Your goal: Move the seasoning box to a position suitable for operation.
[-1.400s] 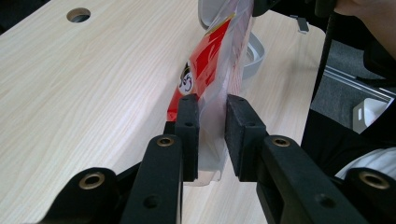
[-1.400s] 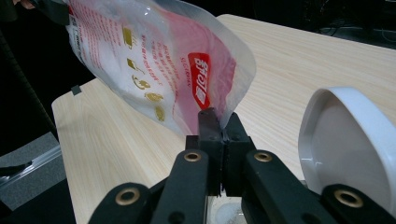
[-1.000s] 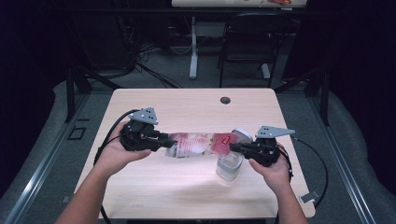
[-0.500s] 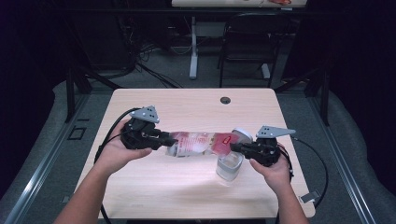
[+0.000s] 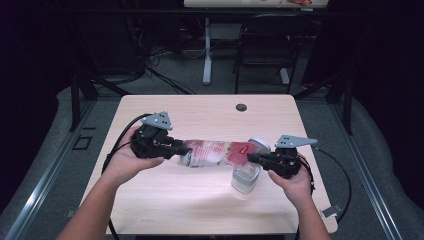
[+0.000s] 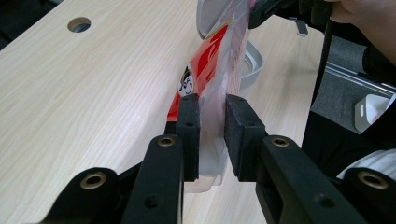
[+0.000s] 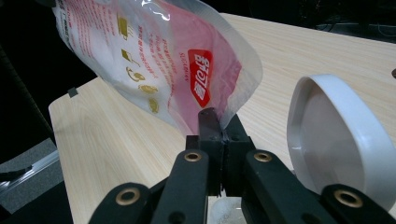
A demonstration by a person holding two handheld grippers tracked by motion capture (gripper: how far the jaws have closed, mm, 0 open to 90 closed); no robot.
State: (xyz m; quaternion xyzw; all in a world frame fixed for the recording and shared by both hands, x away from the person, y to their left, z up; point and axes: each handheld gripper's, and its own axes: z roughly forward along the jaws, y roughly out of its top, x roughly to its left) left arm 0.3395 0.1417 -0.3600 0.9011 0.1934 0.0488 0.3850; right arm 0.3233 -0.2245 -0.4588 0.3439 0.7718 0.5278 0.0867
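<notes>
I see the big wooden bench point(image 5: 165, 200) first. It is pale and has a small round hole point(image 5: 241, 107) near the far edge.

Above the bench hangs a long plastic bag point(image 5: 215, 153). It is clear, with red and pink print on it and white stuff inside. The bag lies stretched out flat between my two claws, up off the wood. One end is on my left and the other end is on my right.

My left claw point(image 5: 176, 148) is clamped on the left end of the bag. In the left gripper view its two black pads point(image 6: 188, 126) sit on either side of the bag, with the plastic squeezed in the gap. The person's hand point(image 5: 127, 161) holds this claw from below.

My right claw point(image 5: 253, 159) is pinched tight on the right end of the bag. In the right gripper view the jaws are pressed together, and a thin edge of the bag point(image 7: 159, 60) comes up out of them. The person's other hand point(image 5: 295, 182) holds this claw.

Under the right end of the bag stands a small clear jar point(image 5: 245, 179) on the bench. It is just below my right claw.

Beside the bag's right end is a round white lid point(image 5: 260, 144). In the right gripper view the lid point(image 7: 336, 135) stands tilted up, close to my right claw.
</notes>
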